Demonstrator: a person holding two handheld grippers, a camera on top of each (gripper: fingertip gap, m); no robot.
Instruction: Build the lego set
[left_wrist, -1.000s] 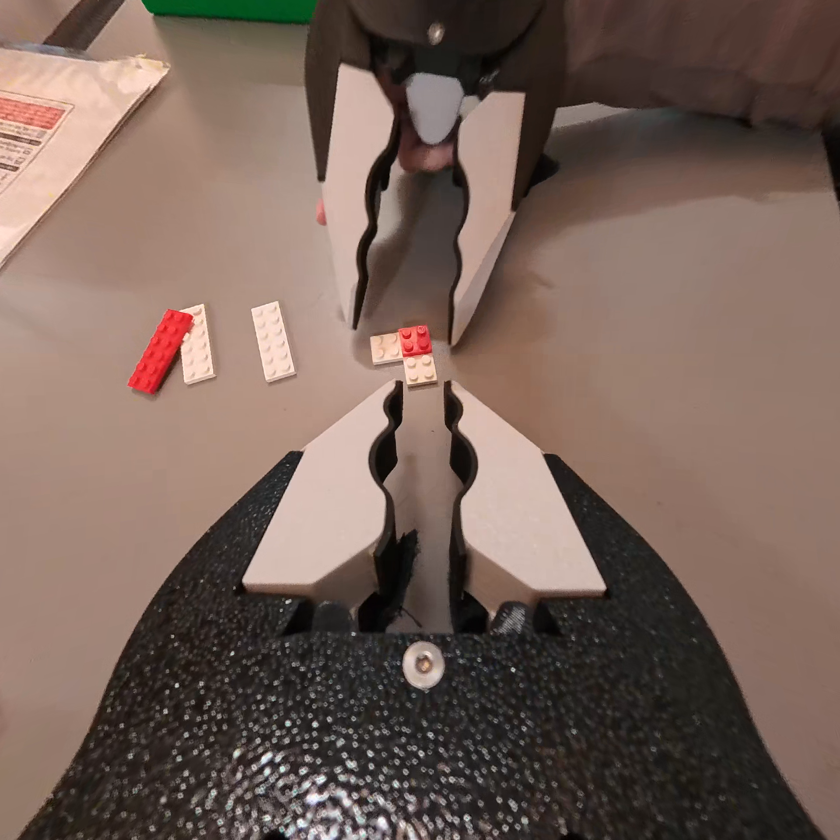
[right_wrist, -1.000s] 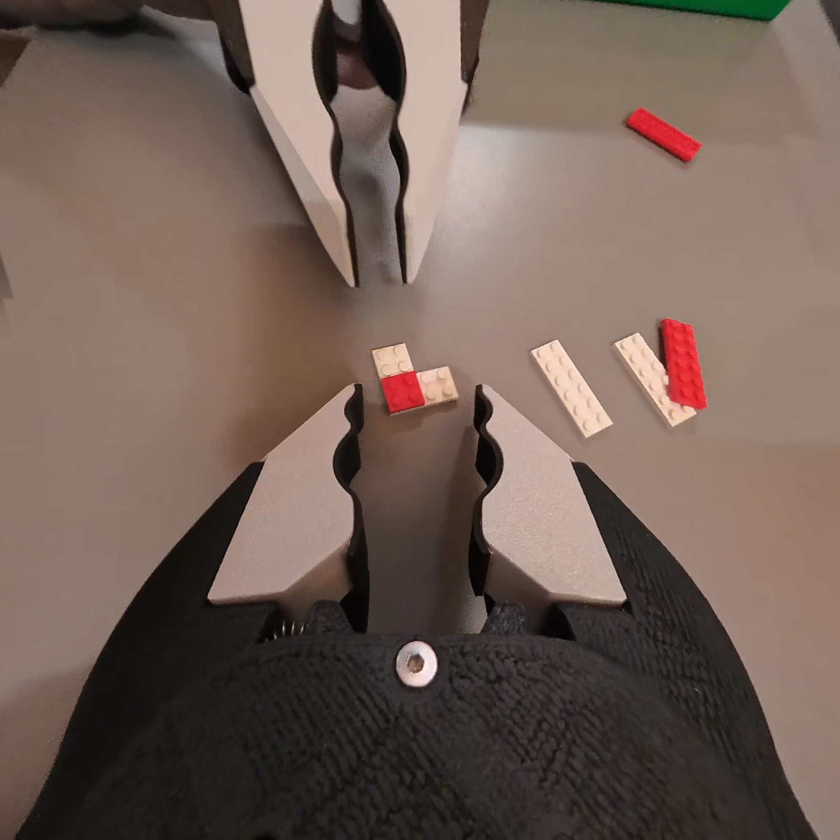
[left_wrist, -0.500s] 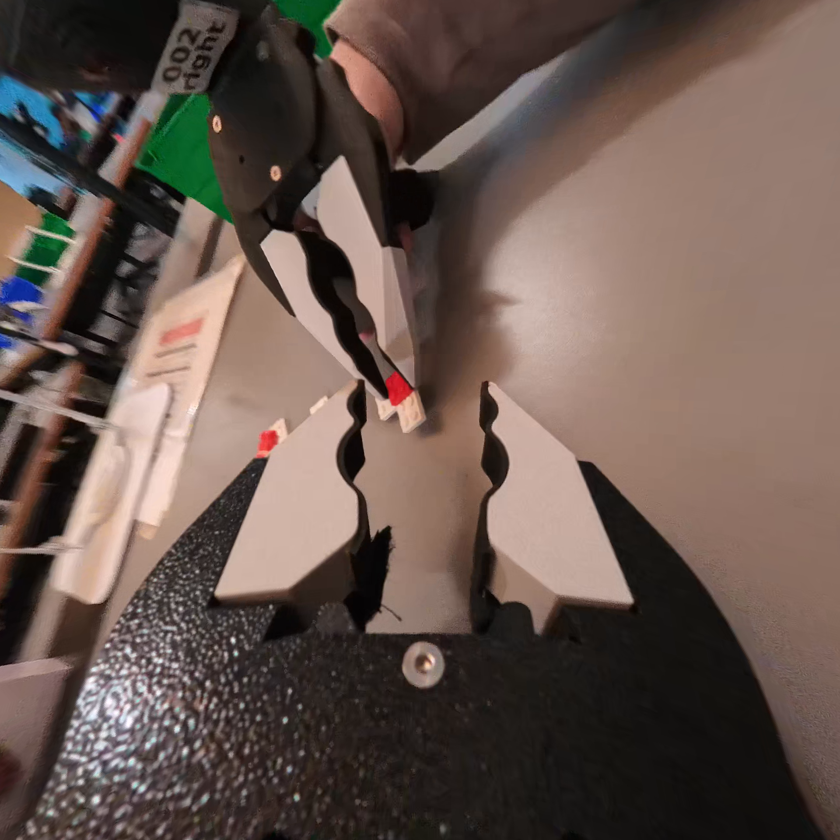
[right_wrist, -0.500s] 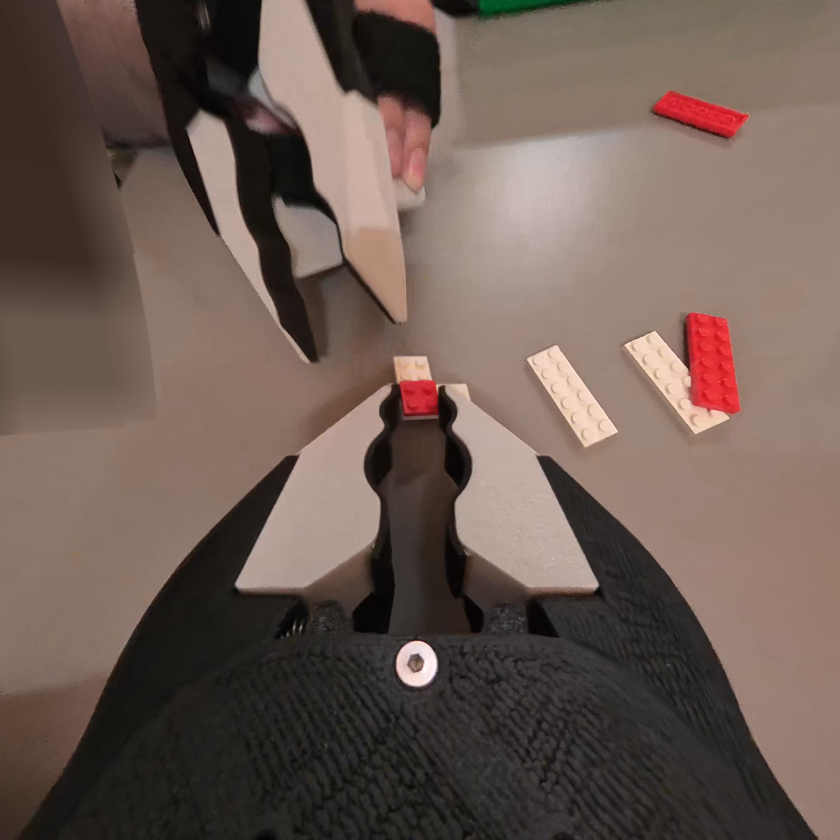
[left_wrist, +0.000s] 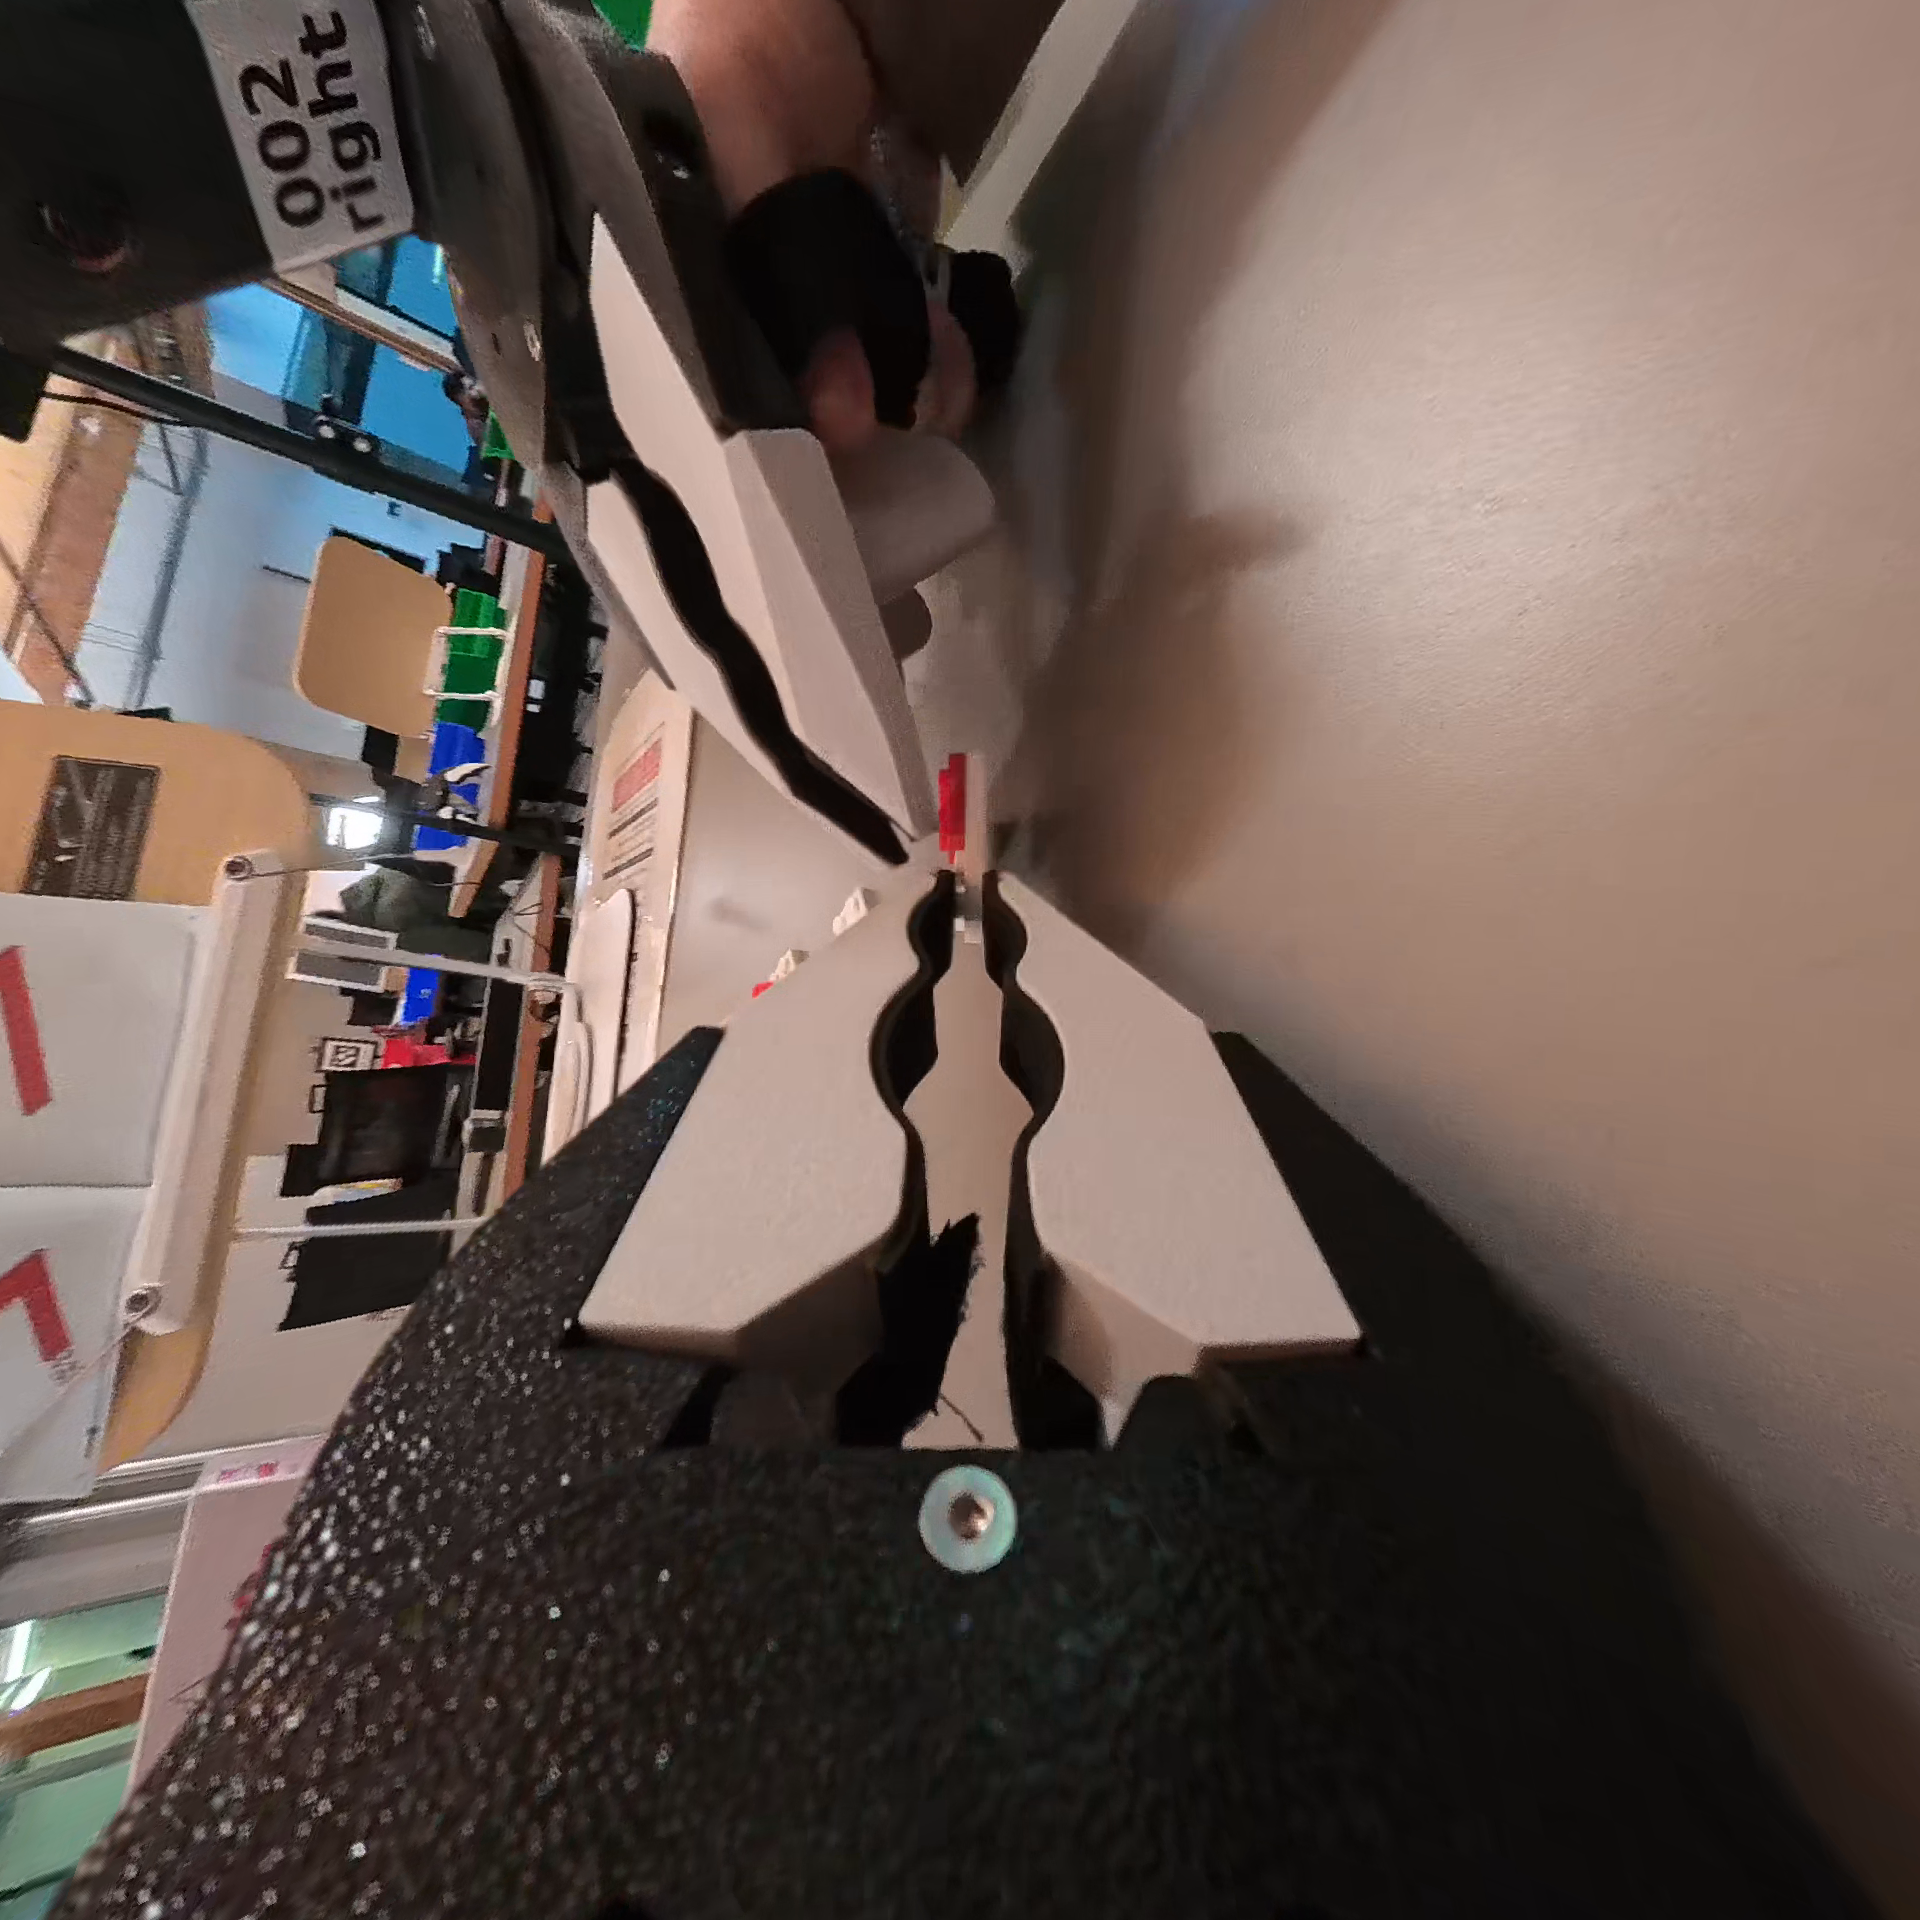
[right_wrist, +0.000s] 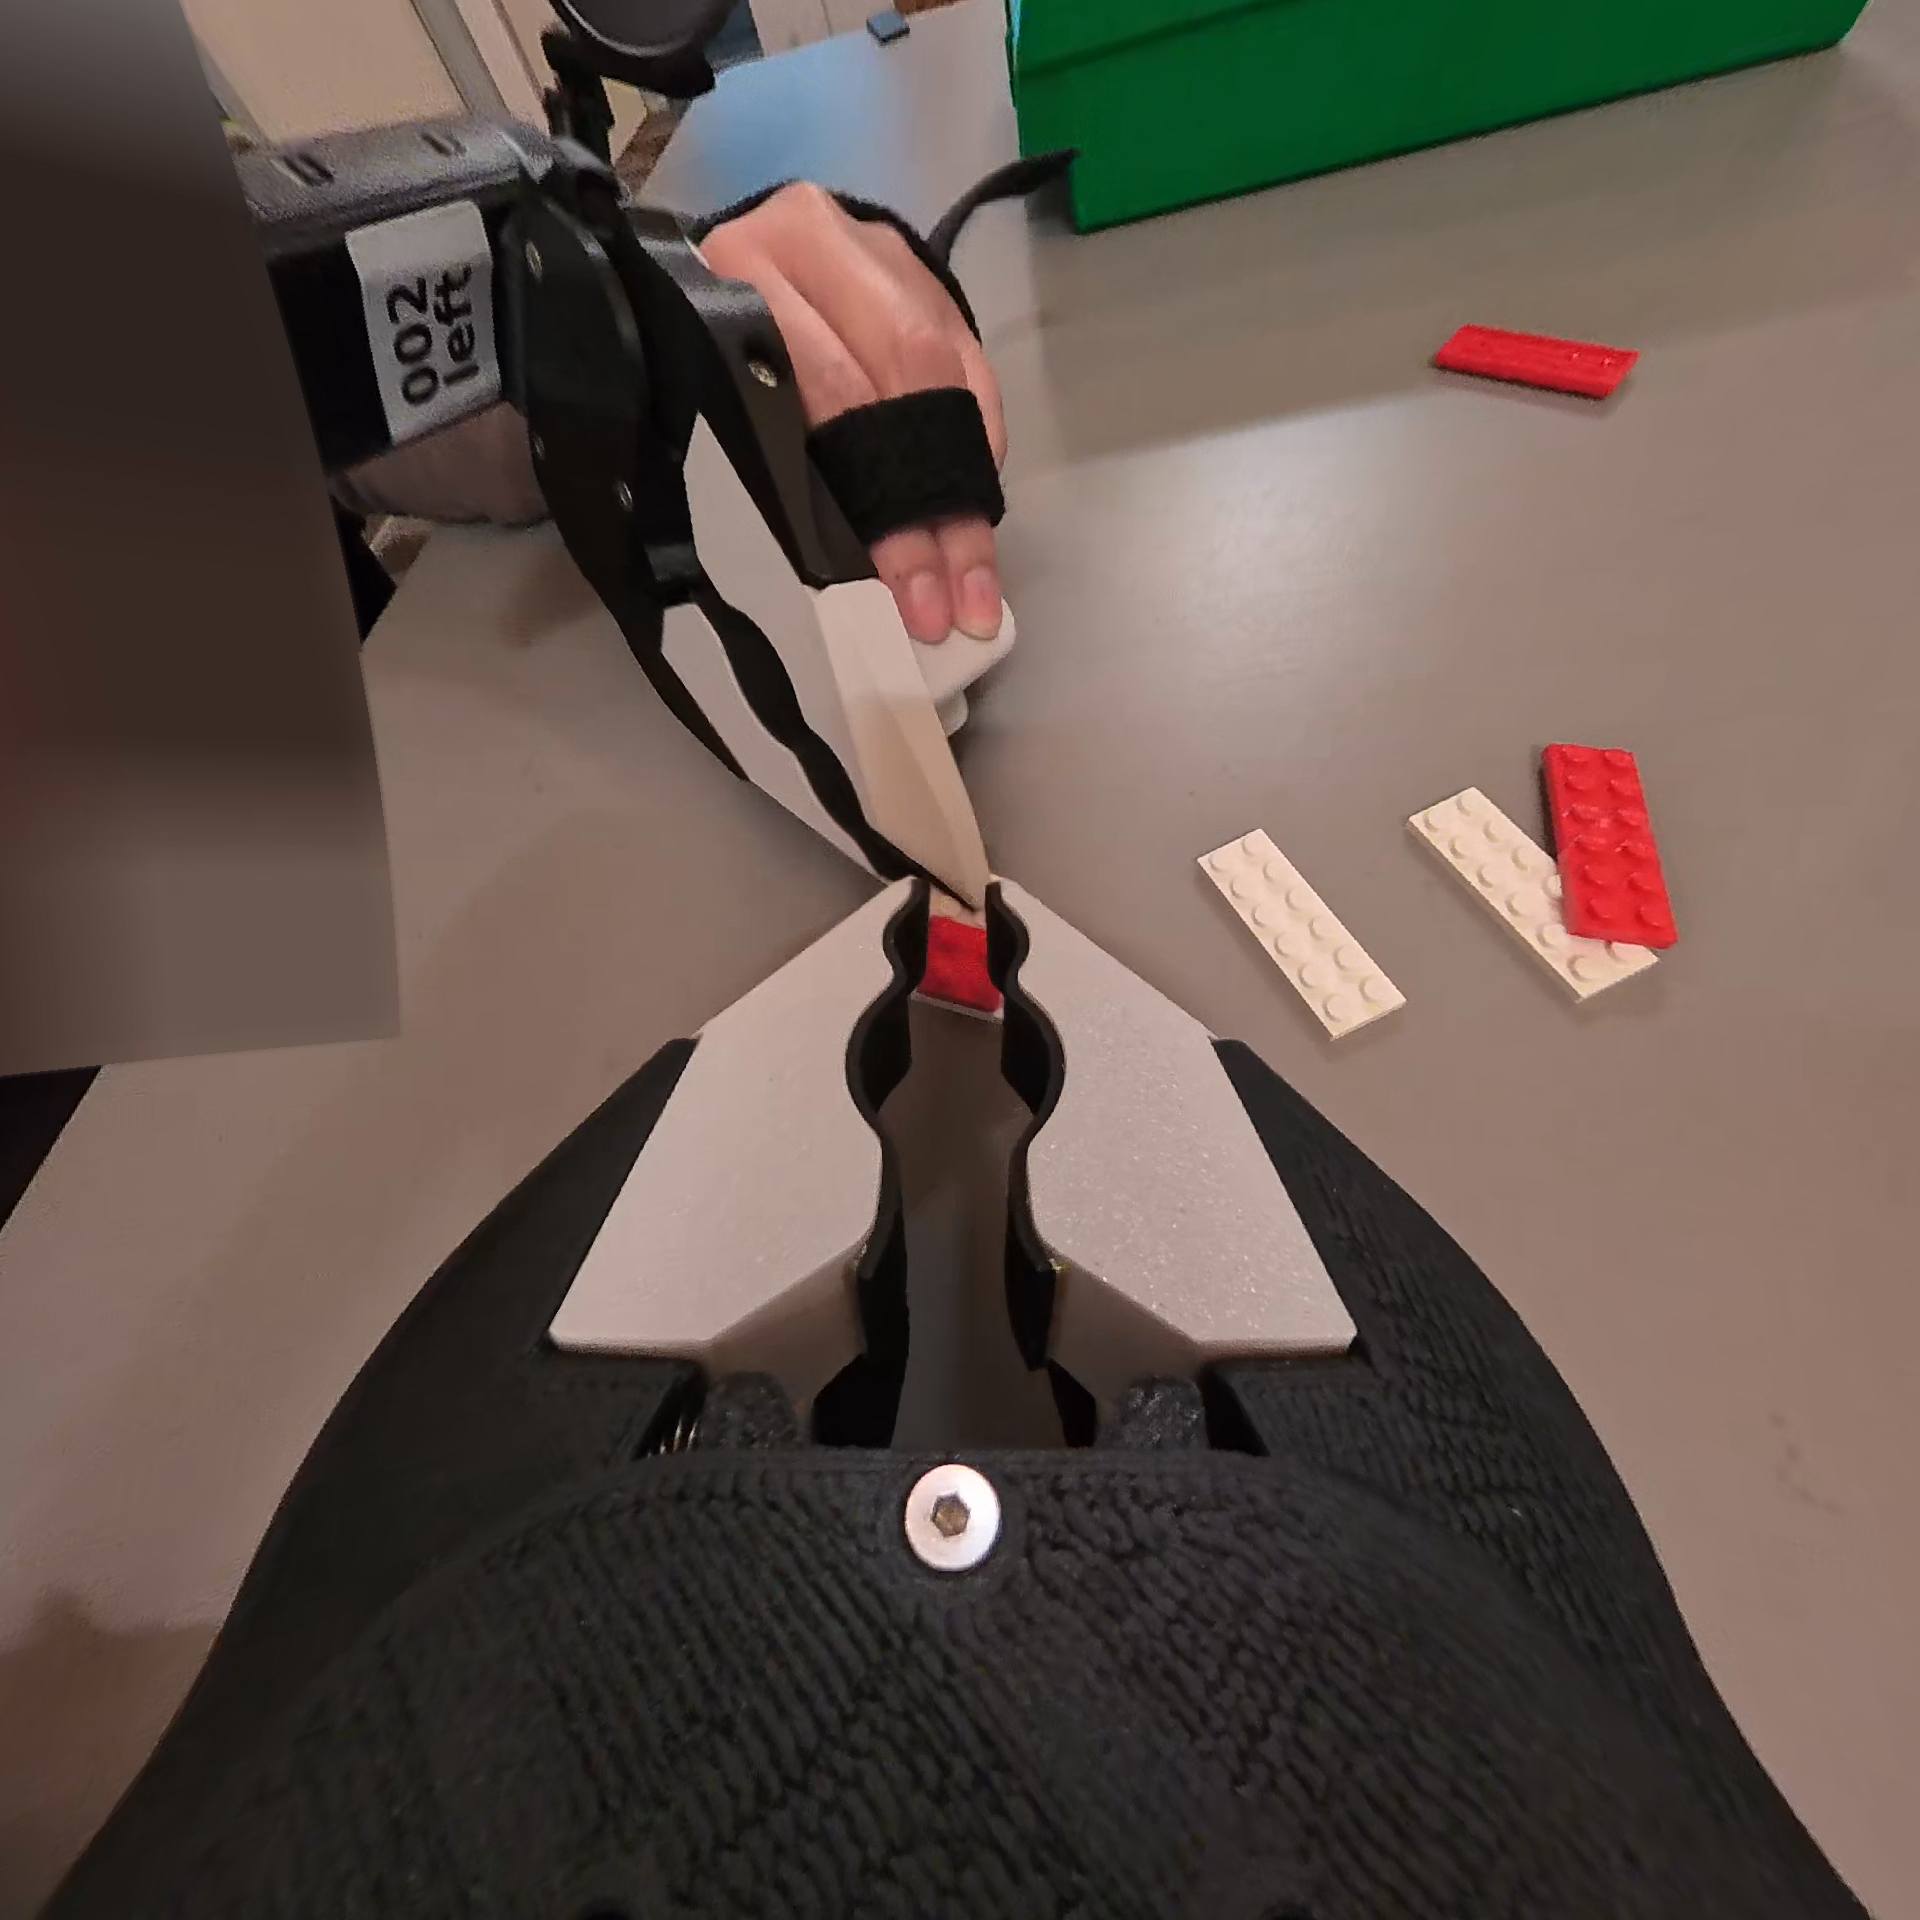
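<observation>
A small assembly, a red square plate (right_wrist: 958, 956) on white plates, is held off the grey table (right_wrist: 1299, 540) between both grippers. My right gripper (right_wrist: 954, 912) is shut on it across the red plate. My left gripper (left_wrist: 966, 896), rolled onto its side, is shut on the edge of the white plate (left_wrist: 971, 914) under the red one (left_wrist: 951, 805). In the right wrist view the left gripper (right_wrist: 951, 881) comes in from the upper left, tip to tip with mine. In the left wrist view the right gripper (left_wrist: 902, 840) comes down from the upper left.
To the right lie a white long plate (right_wrist: 1299, 930), a second white plate (right_wrist: 1496, 873) with a red plate (right_wrist: 1608, 844) overlapping it, and a far red plate (right_wrist: 1536, 360). A green box (right_wrist: 1403, 94) stands at the back. A paper leaflet (left_wrist: 639, 800) lies beyond.
My right gripper closed on the assembly and raised it off the table. My left gripper rolled onto its side, moved in and closed on the white plate's edge.
</observation>
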